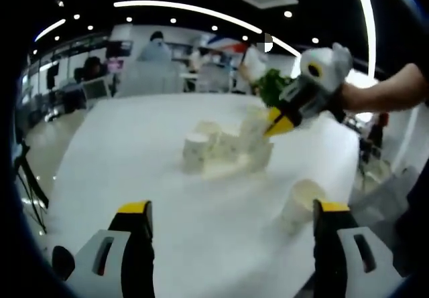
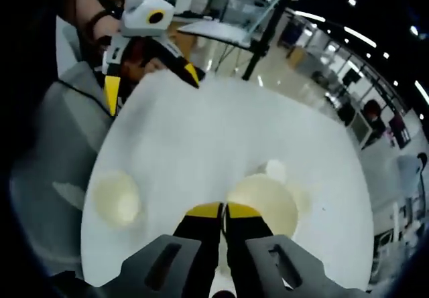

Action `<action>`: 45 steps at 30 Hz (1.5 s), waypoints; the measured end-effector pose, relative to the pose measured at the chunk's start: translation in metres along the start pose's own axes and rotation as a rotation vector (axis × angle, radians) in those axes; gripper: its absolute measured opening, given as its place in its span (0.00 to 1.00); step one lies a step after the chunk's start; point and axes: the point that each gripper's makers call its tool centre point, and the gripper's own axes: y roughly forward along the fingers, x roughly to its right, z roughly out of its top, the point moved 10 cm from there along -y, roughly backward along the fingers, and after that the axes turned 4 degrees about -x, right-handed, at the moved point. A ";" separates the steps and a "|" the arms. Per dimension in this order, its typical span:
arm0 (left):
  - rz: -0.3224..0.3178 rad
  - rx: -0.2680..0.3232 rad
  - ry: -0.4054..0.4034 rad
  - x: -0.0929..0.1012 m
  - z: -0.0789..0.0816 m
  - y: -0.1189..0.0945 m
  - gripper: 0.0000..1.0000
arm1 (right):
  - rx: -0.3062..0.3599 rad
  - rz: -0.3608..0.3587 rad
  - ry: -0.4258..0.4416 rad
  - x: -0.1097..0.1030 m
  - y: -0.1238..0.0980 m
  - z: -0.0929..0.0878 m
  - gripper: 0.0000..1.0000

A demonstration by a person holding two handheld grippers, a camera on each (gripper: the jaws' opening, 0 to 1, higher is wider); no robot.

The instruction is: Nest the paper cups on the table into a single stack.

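Several white paper cups (image 1: 224,145) stand bunched together in the middle of the round white table (image 1: 127,157). One more cup (image 1: 303,201) sits apart, close to my left gripper's (image 1: 232,207) right jaw; that gripper is open wide and holds nothing. My right gripper (image 1: 275,124) reaches in from the right over the bunch. In the right gripper view its jaws (image 2: 224,211) are pressed together at the rim of an open cup (image 2: 268,201) seen from above. The lone cup (image 2: 117,199) lies to the left, and the left gripper (image 2: 151,84) is open beyond the table (image 2: 221,124).
A grey chair (image 2: 50,144) stands by the table's edge near the lone cup. Behind the table are desks, monitors and people (image 1: 155,47). A person's forearm (image 1: 389,90) holds the right gripper. The table's near side is bare white surface.
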 end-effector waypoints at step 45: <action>-0.042 0.024 0.051 0.000 0.017 -0.005 0.98 | 0.116 -0.028 0.107 -0.085 -0.093 0.026 0.00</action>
